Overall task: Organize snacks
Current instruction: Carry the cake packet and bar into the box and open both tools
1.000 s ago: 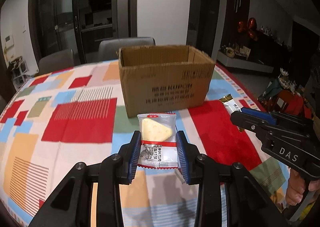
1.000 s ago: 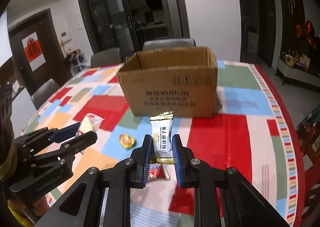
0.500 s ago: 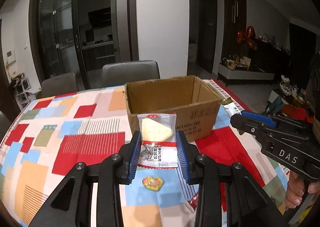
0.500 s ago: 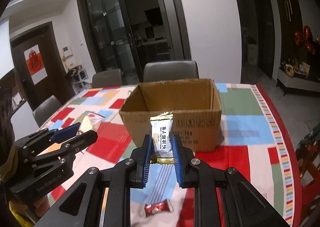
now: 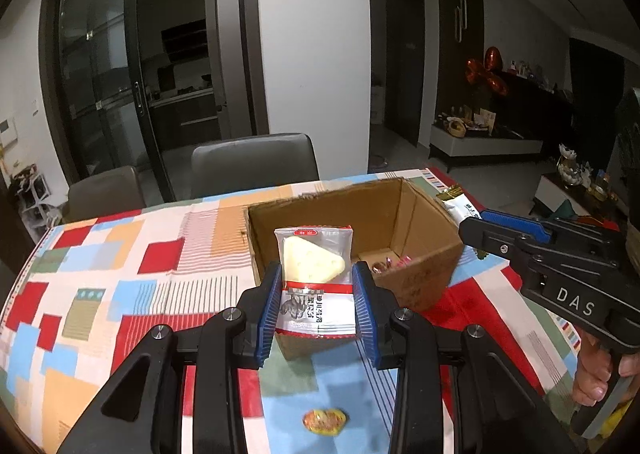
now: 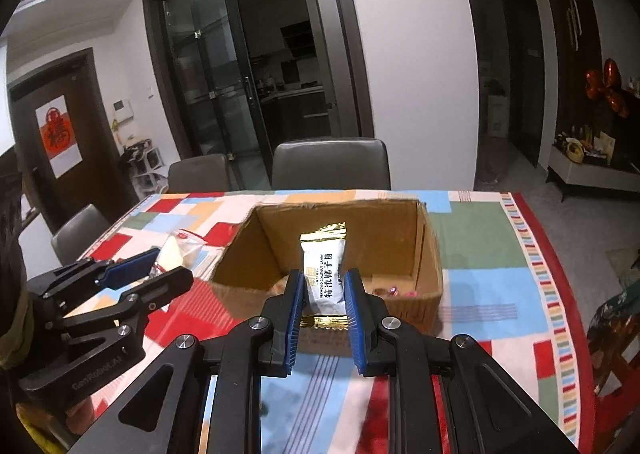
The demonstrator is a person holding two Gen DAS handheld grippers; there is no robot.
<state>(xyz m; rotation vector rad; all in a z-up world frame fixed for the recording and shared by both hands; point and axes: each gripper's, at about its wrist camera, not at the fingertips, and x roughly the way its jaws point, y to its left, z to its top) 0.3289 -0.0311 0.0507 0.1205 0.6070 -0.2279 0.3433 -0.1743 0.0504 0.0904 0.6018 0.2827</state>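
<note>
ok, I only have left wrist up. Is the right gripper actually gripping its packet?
Observer: Yes. The right wrist view shows the right gripper shut on a white packet with gold ends, a pad on each side, packet upright.
Operator: Is it over the box?
Observer: From there the packet lines up with the opening of the cardboard box. I can't tell whether it is past the near wall.
Operator: Anything off to my left?
Observer: A third chair at the table's left side, beyond the left gripper and its clear snack packet.
</note>
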